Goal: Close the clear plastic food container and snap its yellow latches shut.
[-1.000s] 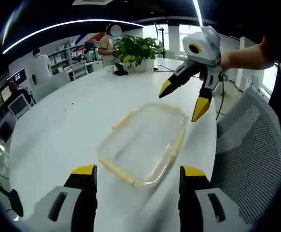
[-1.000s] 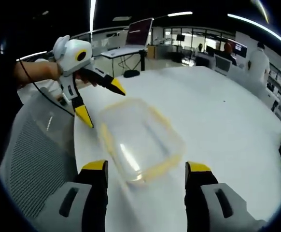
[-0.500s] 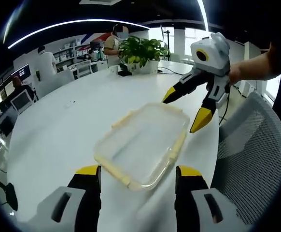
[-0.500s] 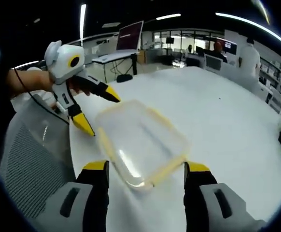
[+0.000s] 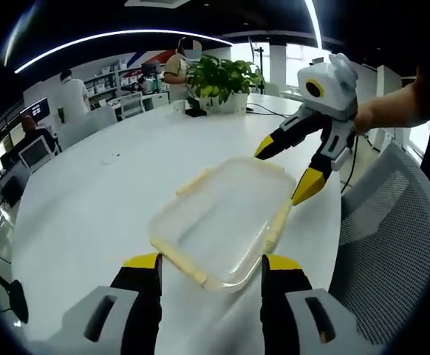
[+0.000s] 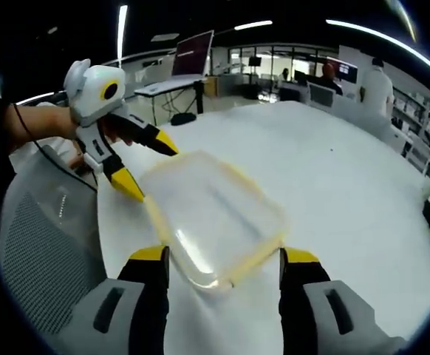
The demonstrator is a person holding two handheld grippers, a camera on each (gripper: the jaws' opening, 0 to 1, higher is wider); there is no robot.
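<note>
We straddle the container (image 5: 219, 218) at the tabletop (image 5: 89, 200) edge | left claw (image 5: 209, 268) and right claw (image 6: 221, 259) both spread, empty | lid on, latches apparently unsnapped | next: we press one yellow latch (image 5: 278, 222) down.

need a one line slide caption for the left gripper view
Both open grippers, left and right, flank opposite ends of the clear food container on a white table.

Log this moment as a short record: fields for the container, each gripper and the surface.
container: clear plastic food container with yellow latches, lid on, lying flat
left gripper: open, jaws either side of the container's near end
right gripper: open, jaws either side of the opposite end
surface: white table
beyond: potted plant at the table's far end
</note>
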